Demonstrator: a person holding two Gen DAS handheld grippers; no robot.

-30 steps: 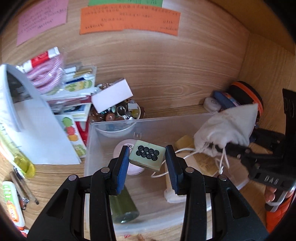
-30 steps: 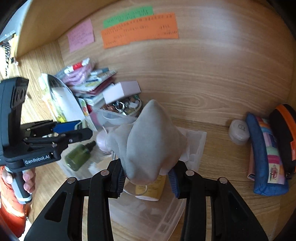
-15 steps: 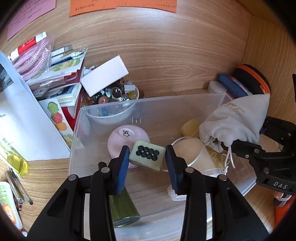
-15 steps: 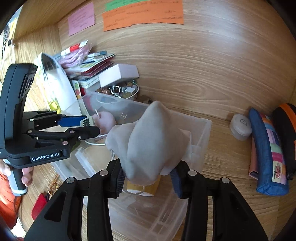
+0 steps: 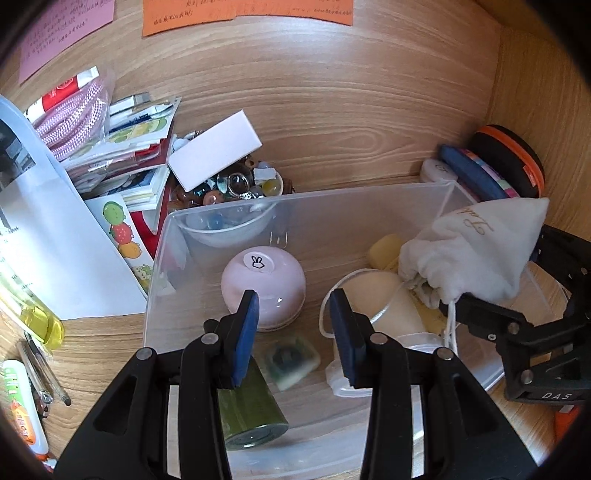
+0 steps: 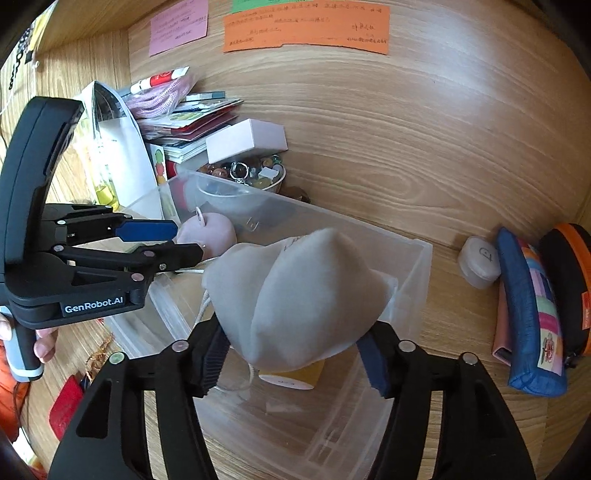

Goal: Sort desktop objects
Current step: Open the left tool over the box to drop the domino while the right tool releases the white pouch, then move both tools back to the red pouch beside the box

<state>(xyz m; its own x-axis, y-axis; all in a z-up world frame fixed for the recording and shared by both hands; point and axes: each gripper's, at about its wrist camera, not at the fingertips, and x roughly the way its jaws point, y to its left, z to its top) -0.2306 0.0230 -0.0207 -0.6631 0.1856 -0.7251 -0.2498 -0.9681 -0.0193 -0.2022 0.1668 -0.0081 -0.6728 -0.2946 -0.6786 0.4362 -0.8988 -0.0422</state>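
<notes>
Pitched down over the clear plastic bin at the desk's back edge: left gripper, marked "GenRobot.AI", gripped at its grey handle by a hand, jaws slightly parted and empty above a blurred green tile on the bin floor. Alongside, angled likewise, right gripper, lettered "DAS", jaws opening around a white drawstring pouch hanging loose between them over the bin, its gold script unreadable. Farther back, orange note on the wall, writing too small to read.
</notes>
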